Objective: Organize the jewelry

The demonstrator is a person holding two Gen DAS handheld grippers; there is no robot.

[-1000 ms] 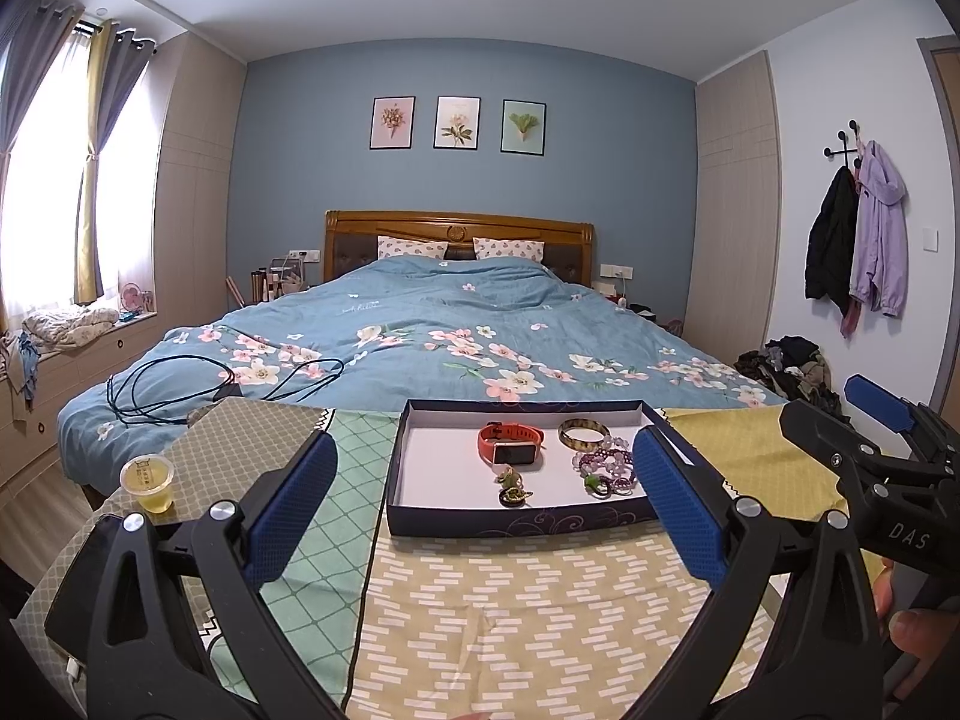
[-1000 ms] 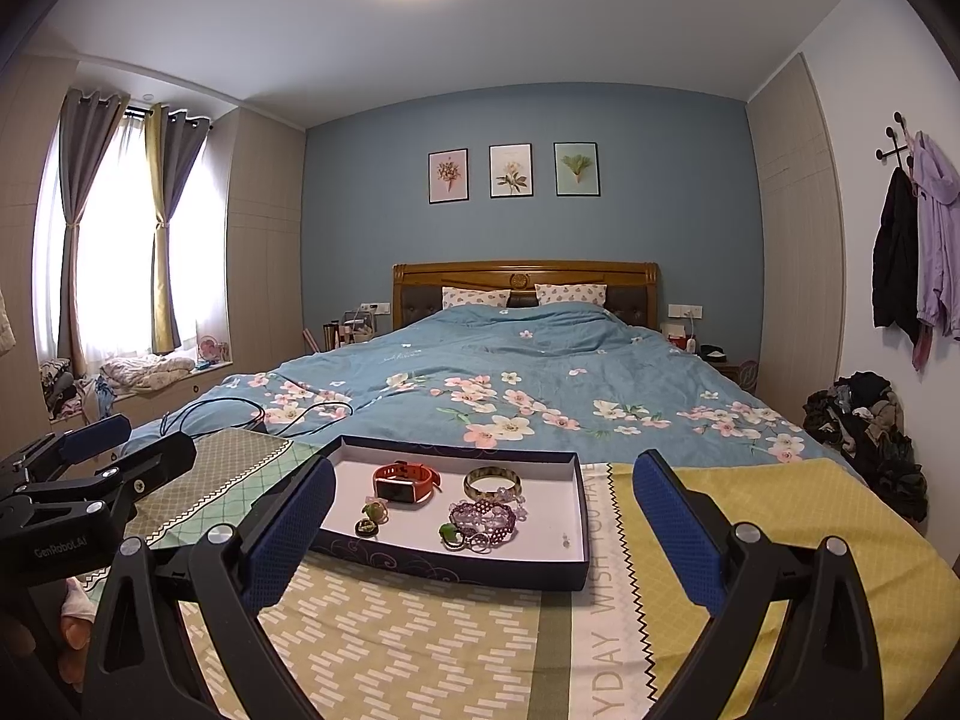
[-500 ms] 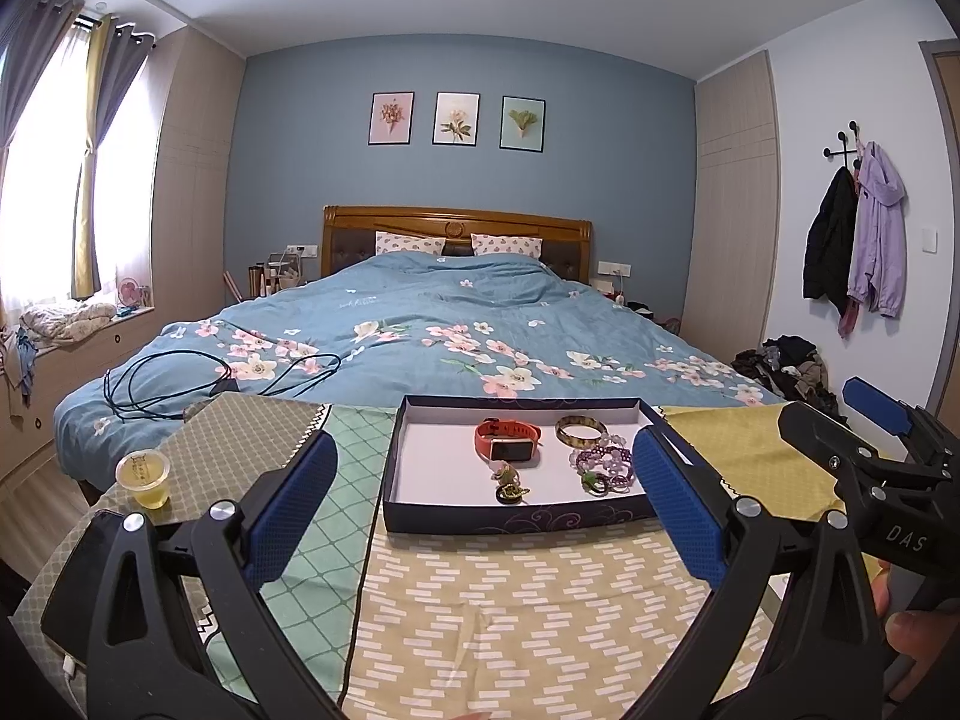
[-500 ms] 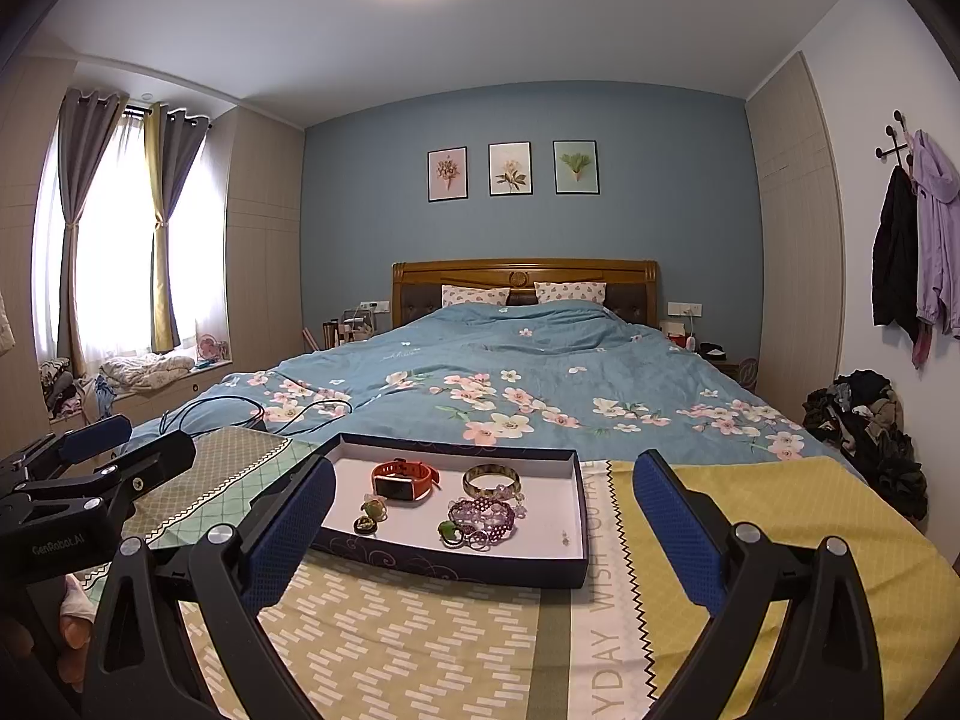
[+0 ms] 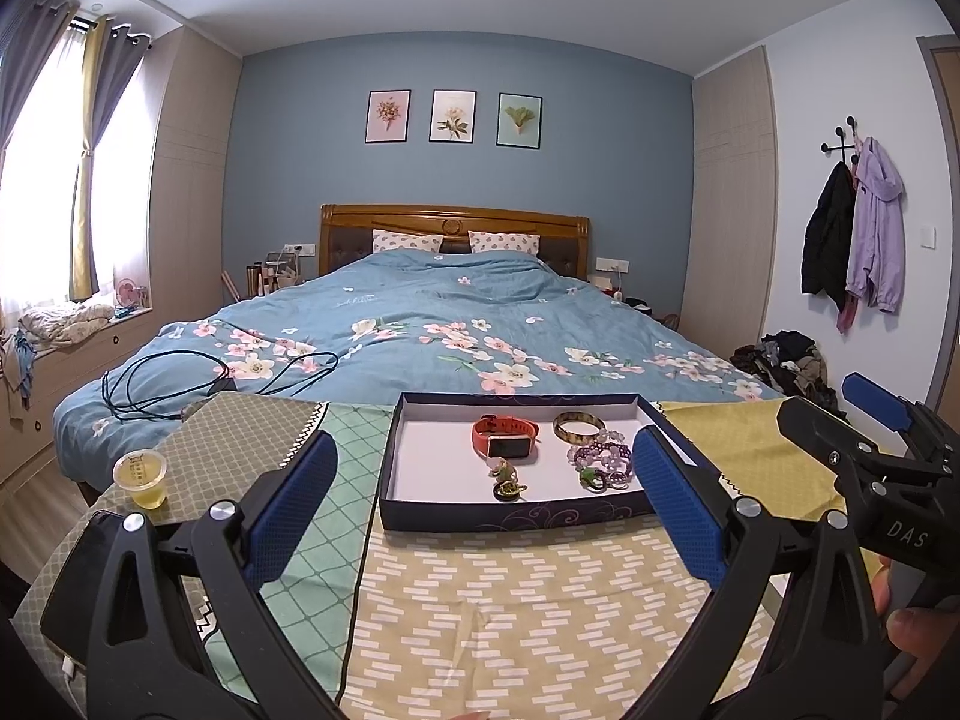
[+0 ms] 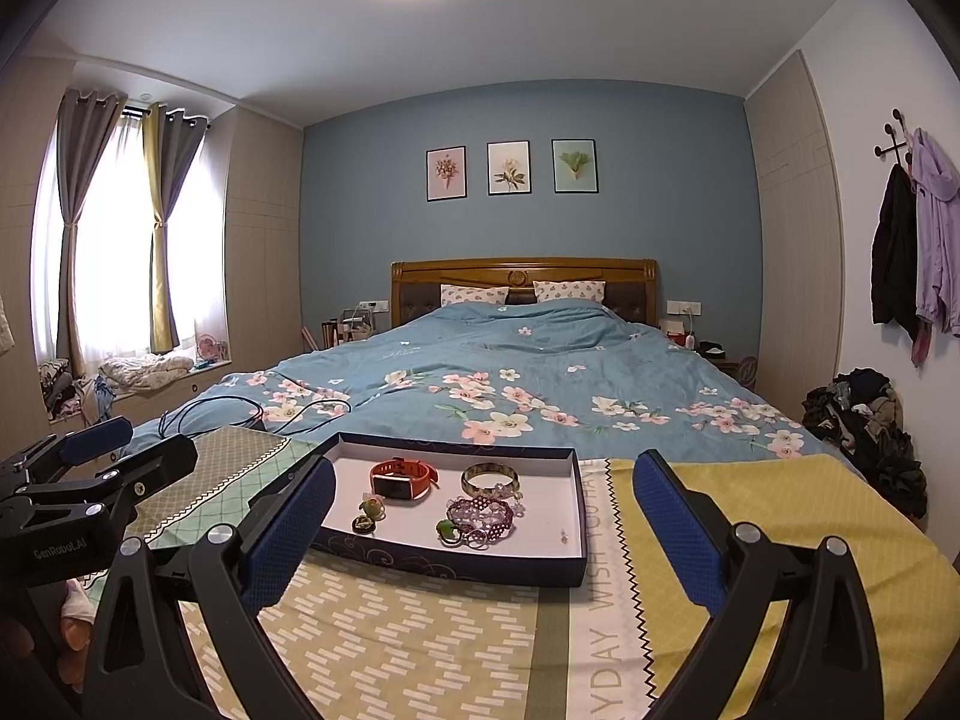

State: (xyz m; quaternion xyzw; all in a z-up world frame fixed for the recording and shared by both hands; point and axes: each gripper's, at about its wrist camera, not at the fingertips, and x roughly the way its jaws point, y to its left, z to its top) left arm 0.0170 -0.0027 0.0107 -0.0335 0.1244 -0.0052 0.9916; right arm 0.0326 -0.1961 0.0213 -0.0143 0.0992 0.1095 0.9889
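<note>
Here both grippers are held above the patterned cloth (image 5: 480,600), near its front edge, and both point toward the box (image 5: 510,516) that lies ahead of them. The left gripper (image 5: 480,498) has its jaws spread wide and holds nothing; the right gripper (image 6: 480,516) is also wide apart and empty.

All the jewelry is inside the box. The red watch (image 6: 401,480) lies in the middle, with its long axis running left to right across the view. Behind it to the right is the gold bangle (image 6: 490,478), and in front of the bangle is the heap of purple beads (image 6: 480,516). Two small green pieces (image 5: 507,480) lie in front of the watch; they are too small to say what they are, maybe a ring and a pendant.

The relation that matters: the box is straight ahead of the left gripper but a little to the left of the right one. Still, the beads and the bangle are on the right half of the box, so the right gripper seems nearer to them, while the watch and the small pieces suit the left. A yellow cup (image 5: 140,476) stands well apart on the left.
</note>
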